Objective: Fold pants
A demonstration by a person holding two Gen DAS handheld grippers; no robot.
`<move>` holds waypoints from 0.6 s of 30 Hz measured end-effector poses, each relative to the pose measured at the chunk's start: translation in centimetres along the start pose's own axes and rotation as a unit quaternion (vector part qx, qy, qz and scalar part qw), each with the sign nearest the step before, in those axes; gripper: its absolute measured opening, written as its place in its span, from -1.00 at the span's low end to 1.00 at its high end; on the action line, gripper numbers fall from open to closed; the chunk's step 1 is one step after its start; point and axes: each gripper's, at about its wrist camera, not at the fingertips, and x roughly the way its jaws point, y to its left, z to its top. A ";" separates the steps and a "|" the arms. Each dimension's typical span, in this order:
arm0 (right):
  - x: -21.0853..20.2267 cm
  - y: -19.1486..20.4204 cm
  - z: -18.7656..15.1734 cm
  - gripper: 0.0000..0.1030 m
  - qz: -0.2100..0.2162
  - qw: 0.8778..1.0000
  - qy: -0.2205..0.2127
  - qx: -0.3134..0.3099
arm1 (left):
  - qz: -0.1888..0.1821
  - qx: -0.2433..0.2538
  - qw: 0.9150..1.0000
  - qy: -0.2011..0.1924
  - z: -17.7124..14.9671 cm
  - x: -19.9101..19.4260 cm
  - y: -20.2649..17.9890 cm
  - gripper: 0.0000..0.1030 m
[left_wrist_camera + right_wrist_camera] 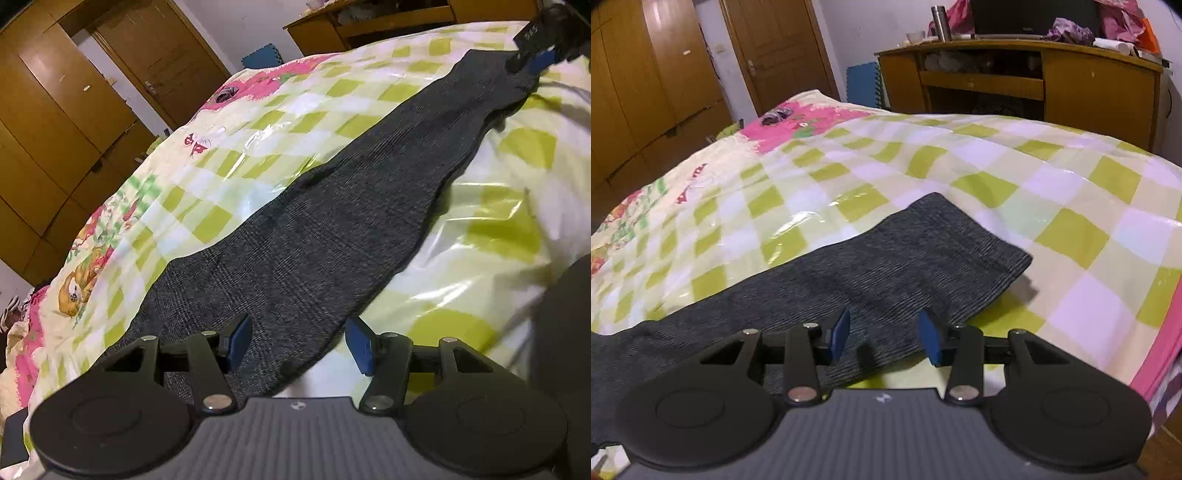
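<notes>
While the dark grey knitted pants (314, 236) lie stretched diagonally across the green-checked plastic bed cover (236, 147), both the left gripper (299, 347) and right gripper (882, 334) hover released, gripping nothing. Judged step: lengthwise fold done; next, regrasp the ribbed end at lower centre.
</notes>
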 end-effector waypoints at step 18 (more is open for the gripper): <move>1.6 -5.9 -1.6 -0.10 0.038 0.972 0.001 0.232 | -0.009 -0.016 0.999 -0.028 1.6 -2.2 -1.4 0.35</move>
